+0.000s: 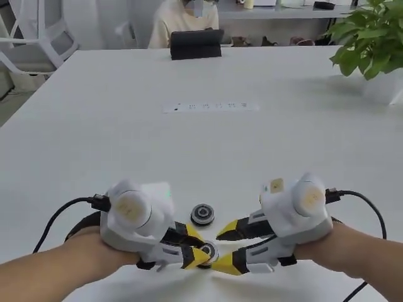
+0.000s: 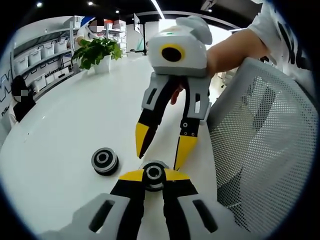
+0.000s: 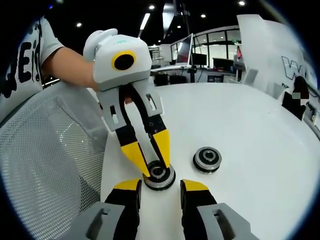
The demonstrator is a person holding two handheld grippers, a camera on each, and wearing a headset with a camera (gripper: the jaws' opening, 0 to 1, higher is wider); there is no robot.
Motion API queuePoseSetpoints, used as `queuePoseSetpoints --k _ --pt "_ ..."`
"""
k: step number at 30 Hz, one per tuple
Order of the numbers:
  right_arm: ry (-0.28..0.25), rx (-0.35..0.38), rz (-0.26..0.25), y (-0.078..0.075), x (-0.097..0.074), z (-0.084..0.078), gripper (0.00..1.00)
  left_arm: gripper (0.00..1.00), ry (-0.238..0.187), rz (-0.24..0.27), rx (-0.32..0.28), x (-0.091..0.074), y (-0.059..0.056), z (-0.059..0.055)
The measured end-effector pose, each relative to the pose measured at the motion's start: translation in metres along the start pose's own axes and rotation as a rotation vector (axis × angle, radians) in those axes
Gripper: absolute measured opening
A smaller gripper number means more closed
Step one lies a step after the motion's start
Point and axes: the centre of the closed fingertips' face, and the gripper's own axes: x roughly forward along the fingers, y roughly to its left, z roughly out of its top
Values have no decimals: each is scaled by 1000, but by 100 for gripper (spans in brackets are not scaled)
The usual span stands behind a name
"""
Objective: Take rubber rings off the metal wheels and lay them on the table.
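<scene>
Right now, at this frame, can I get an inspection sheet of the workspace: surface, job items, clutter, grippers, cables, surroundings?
Surface: white table with an inset socket strip.
Job's things: near wheel between the two grippers; far wheel standing free just beyond it.
Clutter: dark tablet at the far edge.
Grippers: left gripper shut on the near wheel; right gripper open, its jaws either side of the same wheel.
Cables: left cable and right cable, both black, one trailing back from each gripper.
Surroundings: potted plant, seated person, white chair.

White left claw [image 1: 203, 255], right claw [image 1: 219, 251], yellow tips [image 1: 230, 227], black cables [image 1: 60, 214]
</scene>
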Motion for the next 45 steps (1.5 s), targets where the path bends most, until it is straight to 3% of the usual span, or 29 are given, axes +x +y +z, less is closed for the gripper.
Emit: queuePoseSetpoints --k 5,8,18,34,40,45 --pt "-6 10 6 -1 5 1 28 8 1 4 -1 0 0 0" --pt "19 -2 14 3 10 -4 26 8 -2 5 -4 0 0 0" --pt "13 -4 1 4 5 -5 22 8 -2 12 -4 0 -1 0" --pt "36 20 -22 1 -1 -13 3 8 -14 25 -16 0 0 0" --pt "39 47 -32 -2 -2 -14 0 7 -11 27 -9 0 0 0" --pt "-1 144 -29 -4 -7 -11 0 7 -11 28 -9 0 0 0"
